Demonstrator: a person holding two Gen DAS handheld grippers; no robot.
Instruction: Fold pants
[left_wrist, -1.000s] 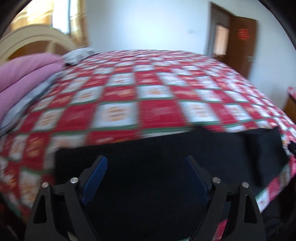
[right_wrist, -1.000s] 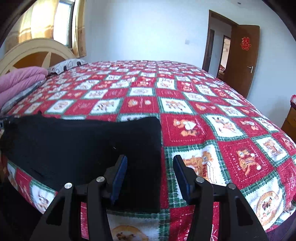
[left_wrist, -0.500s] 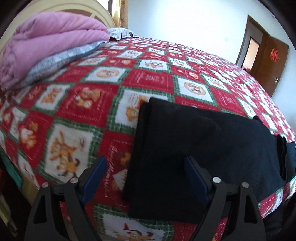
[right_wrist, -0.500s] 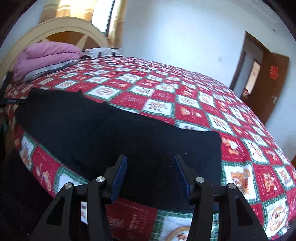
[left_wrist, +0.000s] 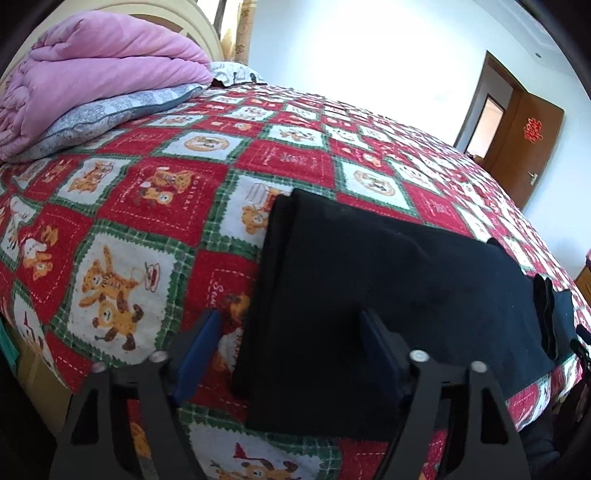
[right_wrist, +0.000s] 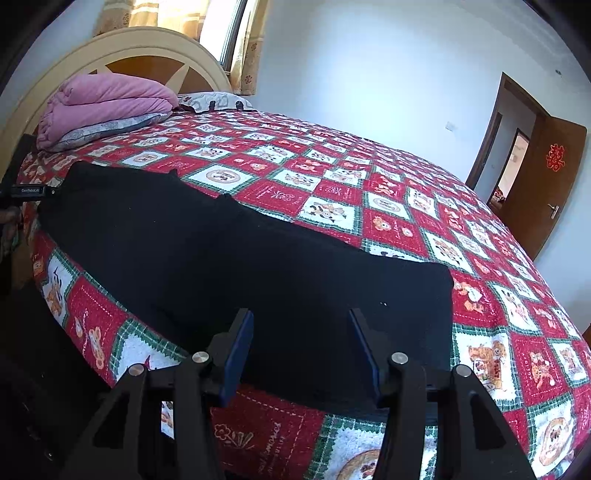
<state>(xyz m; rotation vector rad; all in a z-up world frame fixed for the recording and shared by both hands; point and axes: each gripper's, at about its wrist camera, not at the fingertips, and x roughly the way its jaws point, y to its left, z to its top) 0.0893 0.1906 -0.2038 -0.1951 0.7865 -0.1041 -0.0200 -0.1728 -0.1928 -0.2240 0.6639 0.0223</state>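
Black pants (left_wrist: 388, 295) lie flat along the near edge of the bed, folded lengthwise with the two legs stacked. My left gripper (left_wrist: 291, 350) is open and empty, just above the pants' left end, where the stacked edges show. In the right wrist view the pants (right_wrist: 229, 251) stretch from far left to a squared right end. My right gripper (right_wrist: 301, 350) is open and empty over that right end near the bed edge. The left gripper's body (right_wrist: 29, 191) shows at the far left.
A red, white and green patchwork bedspread (left_wrist: 155, 192) covers the bed. A folded pink quilt (left_wrist: 92, 85) on a grey pillow (left_wrist: 110, 118) sits by the cream headboard (right_wrist: 147, 48). A brown door (right_wrist: 546, 177) stands open at right.
Both grippers swung their view: the left turned to the pants' left end, the right turned left over the right end. Both stayed open. The pants did not move.
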